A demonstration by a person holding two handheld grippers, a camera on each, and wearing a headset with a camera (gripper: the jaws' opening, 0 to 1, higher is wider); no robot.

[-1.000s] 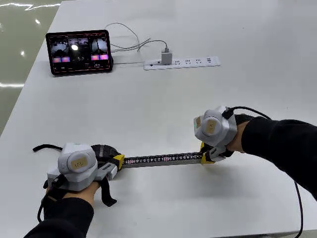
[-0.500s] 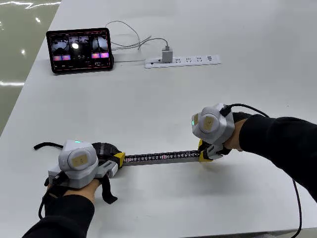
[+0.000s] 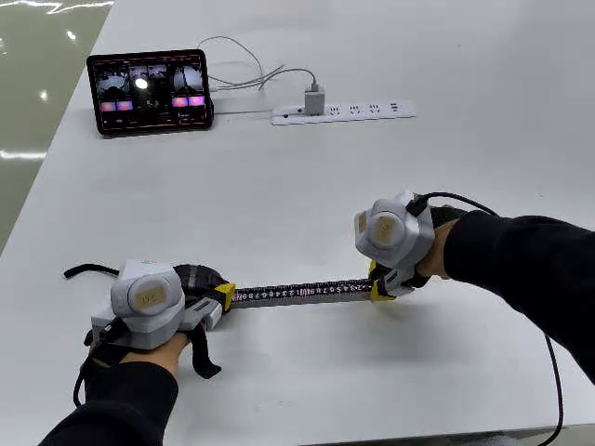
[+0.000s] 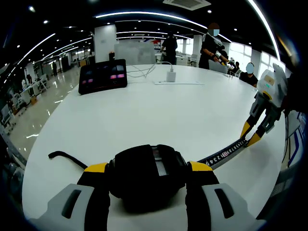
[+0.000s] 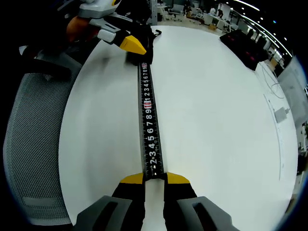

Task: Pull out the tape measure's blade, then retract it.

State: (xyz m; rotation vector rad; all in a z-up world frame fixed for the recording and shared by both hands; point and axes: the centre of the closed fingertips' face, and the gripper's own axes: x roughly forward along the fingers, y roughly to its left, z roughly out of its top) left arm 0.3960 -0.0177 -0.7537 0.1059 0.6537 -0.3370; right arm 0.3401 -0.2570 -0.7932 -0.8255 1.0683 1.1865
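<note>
In the lower left of the head view, the left gripper [image 3: 212, 304] has its yellow-tipped jaws pressed against the two sides of the black tape measure case [image 3: 195, 277]. The left gripper view shows the same clamp from behind, with the case [image 4: 149, 171] low in the middle of the frame between the two jaw tips. A black strap [image 3: 86, 272] trails from the case toward the left edge of the white table [image 3: 307, 195]. The blade [image 3: 297, 295] is drawn out and runs flat along the tabletop from the case to the right, numbers facing up. Its far end is pinched by the right gripper [image 3: 379, 290], right of centre in the head view. In the right gripper view, the blade [image 5: 147, 120] runs straight up the frame from the jaws, which are nipped together on its tip at the bottom centre. The two grippers are well apart, joined by the strip of blade. In the upper left of the head view a tablet [image 3: 149, 91] stands lit. To its right lies a white power strip [image 3: 358, 112] with a charger [image 3: 314, 104] plugged in and cables [image 3: 244, 79] looping toward the tablet.
</note>
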